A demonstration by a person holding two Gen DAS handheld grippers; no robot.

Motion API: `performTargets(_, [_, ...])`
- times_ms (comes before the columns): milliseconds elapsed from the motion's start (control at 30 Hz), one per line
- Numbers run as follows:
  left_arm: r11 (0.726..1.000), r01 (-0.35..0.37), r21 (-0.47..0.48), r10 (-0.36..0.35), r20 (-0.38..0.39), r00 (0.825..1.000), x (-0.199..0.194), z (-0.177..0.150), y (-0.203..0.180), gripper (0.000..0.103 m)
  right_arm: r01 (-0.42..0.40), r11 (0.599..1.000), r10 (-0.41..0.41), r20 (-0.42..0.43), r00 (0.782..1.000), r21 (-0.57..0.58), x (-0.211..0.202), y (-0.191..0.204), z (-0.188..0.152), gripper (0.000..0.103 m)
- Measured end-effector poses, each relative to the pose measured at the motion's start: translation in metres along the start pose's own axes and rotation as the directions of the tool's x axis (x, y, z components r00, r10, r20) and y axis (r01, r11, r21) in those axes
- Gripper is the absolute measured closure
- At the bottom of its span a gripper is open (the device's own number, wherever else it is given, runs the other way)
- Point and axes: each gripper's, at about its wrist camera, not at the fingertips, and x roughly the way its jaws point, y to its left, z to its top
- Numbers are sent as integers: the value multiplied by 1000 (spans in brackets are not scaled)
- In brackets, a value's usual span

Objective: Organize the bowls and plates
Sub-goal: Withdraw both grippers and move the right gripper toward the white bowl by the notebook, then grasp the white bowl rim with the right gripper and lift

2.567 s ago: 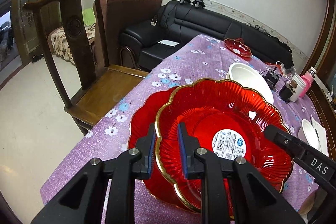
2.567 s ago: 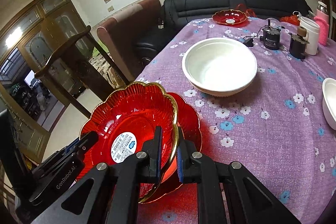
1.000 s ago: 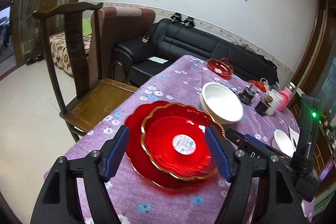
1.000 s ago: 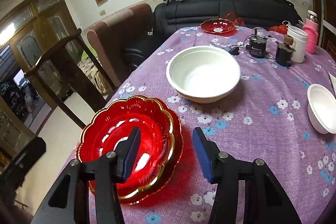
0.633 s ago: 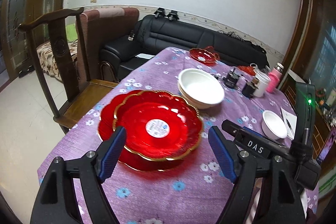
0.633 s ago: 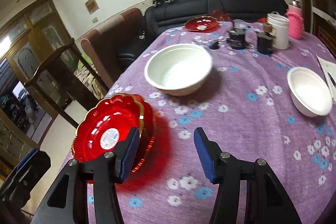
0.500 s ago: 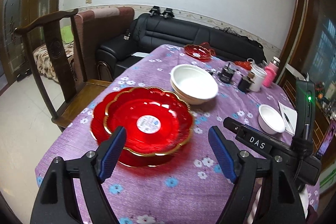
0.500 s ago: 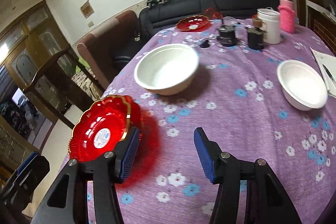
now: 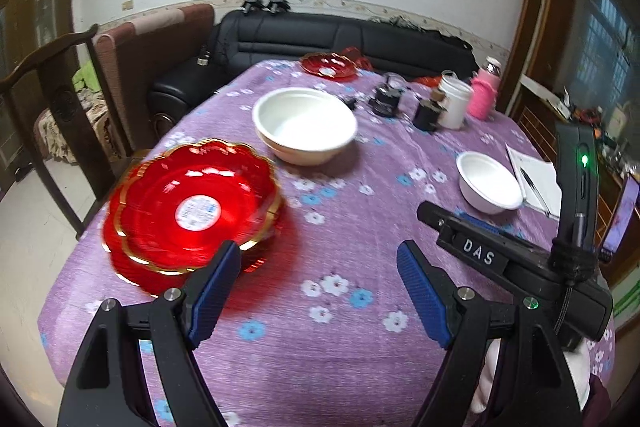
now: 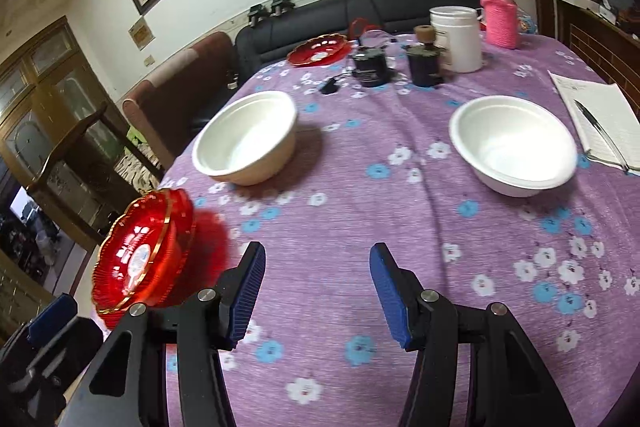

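Note:
Two red, gold-rimmed plates (image 9: pixel 192 211) lie stacked at the near left corner of the table (image 9: pixel 340 327), which has a purple flowered cloth. A large white bowl (image 9: pixel 306 125) stands behind them and a small white bowl (image 9: pixel 490 181) to the right. A third red plate (image 9: pixel 329 65) is at the far end. My left gripper (image 9: pixel 320 259) is open over bare cloth, right of the stack, holding nothing. My right gripper (image 10: pixel 317 259) is open and empty too, above the cloth between the stacked red plates (image 10: pixel 140 255) and the small white bowl (image 10: pixel 512 147).
Beyond the large bowl (image 10: pixel 248 137) stand two dark jars (image 10: pixel 372 65), a white container (image 10: pixel 460 39) and a pink bottle (image 10: pixel 500 15). A notebook with a pen (image 10: pixel 596 119) lies at the right edge. A wooden chair (image 9: pixel 52 67) stands left of the table and a black sofa (image 9: pixel 340 35) behind it.
Both grippers let go of the top red plate, which now rests on the other one. They opened, drew back and swung right, so the stack slid left and the small bowl came into view.

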Motion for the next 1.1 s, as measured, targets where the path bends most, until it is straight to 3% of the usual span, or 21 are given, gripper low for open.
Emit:
performTargets(733, [998,27,53,-20,-129,991,51,-12,-37,23,47,995,-51,45,998,91,-1,-68,18,44])
performTargets(1100, [998,58,21,-54,-177,983,71,-18,-32,23,179,949,-212,107,971,258,-21,-149,44,45])
